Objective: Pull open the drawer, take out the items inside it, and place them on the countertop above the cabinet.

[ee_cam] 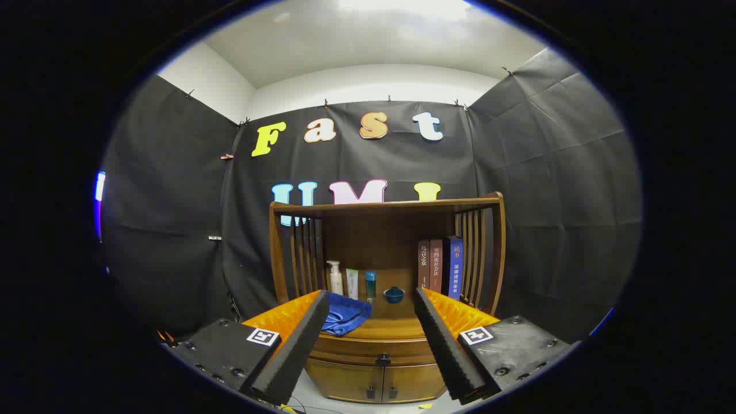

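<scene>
Drawer (pixel 379 348) still shut beneath the bench (pixel 391 329), knob (pixel 383 360) centred between fingers. Tool (pixel 372 328) spread wide, grasping nothing, well back, lined up for the pull. Blue cloth (pixel 345 313) lay on top.

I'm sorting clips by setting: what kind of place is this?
Likely a staged recording booth: black cloth walls surround a wooden cabinet holding books and bottles. The tool is open, short of its drawer.

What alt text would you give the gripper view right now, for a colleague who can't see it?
The gripper is open, its fingers apart and holding nothing, aimed at a wooden cabinet beyond them whose drawer is closed. On the countertop lie a blue cloth, three bottles, a small blue cup and three upright books.
</scene>
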A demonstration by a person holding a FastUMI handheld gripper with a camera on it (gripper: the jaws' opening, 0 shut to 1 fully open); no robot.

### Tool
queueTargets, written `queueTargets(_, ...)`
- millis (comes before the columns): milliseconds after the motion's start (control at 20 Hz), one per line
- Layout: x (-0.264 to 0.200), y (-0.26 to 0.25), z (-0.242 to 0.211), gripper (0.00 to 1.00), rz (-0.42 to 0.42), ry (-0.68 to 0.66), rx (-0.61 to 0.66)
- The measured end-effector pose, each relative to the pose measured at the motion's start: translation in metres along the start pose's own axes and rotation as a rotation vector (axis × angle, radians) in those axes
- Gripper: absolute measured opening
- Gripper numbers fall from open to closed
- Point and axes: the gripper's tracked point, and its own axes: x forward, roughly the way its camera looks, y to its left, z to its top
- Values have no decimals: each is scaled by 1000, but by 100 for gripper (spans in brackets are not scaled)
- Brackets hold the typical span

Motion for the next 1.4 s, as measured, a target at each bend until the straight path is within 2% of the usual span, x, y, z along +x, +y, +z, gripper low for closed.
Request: queueTargets(1400, -1, 2, -1, 98, 13, 21, -9)
